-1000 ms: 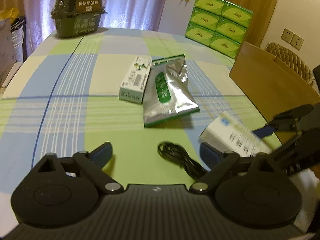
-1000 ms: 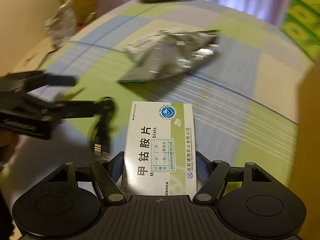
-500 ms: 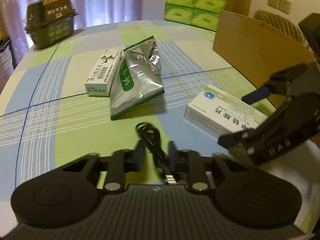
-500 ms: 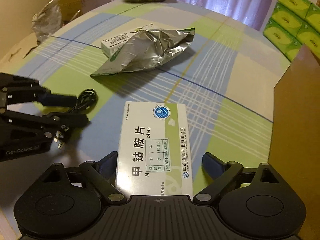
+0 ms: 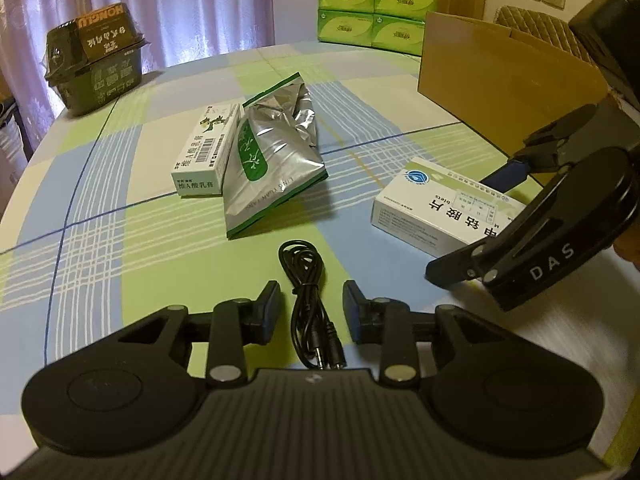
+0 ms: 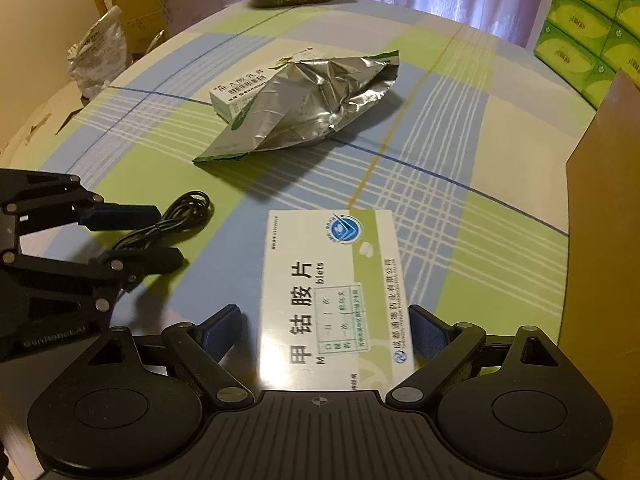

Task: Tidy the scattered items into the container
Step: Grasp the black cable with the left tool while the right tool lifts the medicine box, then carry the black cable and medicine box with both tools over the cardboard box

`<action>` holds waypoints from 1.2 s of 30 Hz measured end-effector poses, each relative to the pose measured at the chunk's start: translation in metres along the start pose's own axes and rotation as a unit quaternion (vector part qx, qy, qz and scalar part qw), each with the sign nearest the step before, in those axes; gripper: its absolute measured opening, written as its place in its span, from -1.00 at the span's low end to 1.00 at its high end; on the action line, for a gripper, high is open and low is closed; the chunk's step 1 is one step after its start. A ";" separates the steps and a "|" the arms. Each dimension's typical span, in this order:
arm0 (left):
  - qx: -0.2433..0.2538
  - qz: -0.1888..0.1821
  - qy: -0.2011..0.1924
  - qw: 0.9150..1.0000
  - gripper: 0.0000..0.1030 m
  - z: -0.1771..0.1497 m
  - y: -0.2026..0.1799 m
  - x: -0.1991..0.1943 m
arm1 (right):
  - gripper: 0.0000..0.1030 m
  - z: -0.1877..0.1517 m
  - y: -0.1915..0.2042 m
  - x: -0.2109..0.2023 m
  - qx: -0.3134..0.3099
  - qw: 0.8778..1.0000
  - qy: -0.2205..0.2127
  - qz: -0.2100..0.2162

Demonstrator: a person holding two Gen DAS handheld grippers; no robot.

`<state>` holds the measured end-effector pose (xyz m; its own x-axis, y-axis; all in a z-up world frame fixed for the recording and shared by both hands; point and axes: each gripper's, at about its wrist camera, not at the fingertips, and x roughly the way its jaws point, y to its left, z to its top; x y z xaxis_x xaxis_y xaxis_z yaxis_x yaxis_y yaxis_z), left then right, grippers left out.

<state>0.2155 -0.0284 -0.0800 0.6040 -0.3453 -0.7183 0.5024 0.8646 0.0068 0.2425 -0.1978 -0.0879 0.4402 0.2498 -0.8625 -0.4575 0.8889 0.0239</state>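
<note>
A black coiled cable (image 5: 306, 280) lies on the checked tablecloth between the fingers of my left gripper (image 5: 311, 312). That gripper is open and its pads stand clear of the cable on both sides. A white and green medicine box (image 6: 332, 288) lies flat on the cloth between the fingers of my right gripper (image 6: 326, 332). This gripper is open too, with a gap showing at the left pad. A silver foil pouch (image 5: 272, 160) leans on a white ointment box (image 5: 208, 148) further out. The brown cardboard box (image 5: 500, 64) stands at the right.
A dark green packaged tub (image 5: 96, 60) sits at the table's far left corner. Stacked green tissue boxes (image 5: 376, 0) stand behind the table. The two grippers are close together, with my right gripper (image 5: 472, 224) just right of the cable. Bags and cartons (image 6: 120, 20) lie beyond the table edge.
My right gripper let go of the medicine box, which now lies on the cloth. My left gripper moved forward over the cable and narrowed its fingers around it.
</note>
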 end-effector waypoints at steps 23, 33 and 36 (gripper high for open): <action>-0.022 0.001 -0.005 1.000 -0.78 0.005 -0.003 -0.010 | 0.41 0.001 -0.002 -0.011 0.030 0.999 -0.039 -0.002; -0.093 0.013 0.007 0.996 -0.78 -0.011 -0.018 -0.055 | 0.41 -0.029 0.009 -0.065 0.079 0.993 -0.084 -0.011; -0.106 0.014 0.002 0.994 -0.78 -0.011 -0.029 -0.078 | 0.41 -0.032 0.012 -0.088 0.087 0.992 -0.092 -0.014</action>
<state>0.1473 -0.0224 -0.0318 0.6132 -0.3182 -0.7229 0.3426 0.9319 -0.1196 0.1738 -0.2209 -0.0282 0.5923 0.2760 -0.7570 -0.3104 0.9451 0.1017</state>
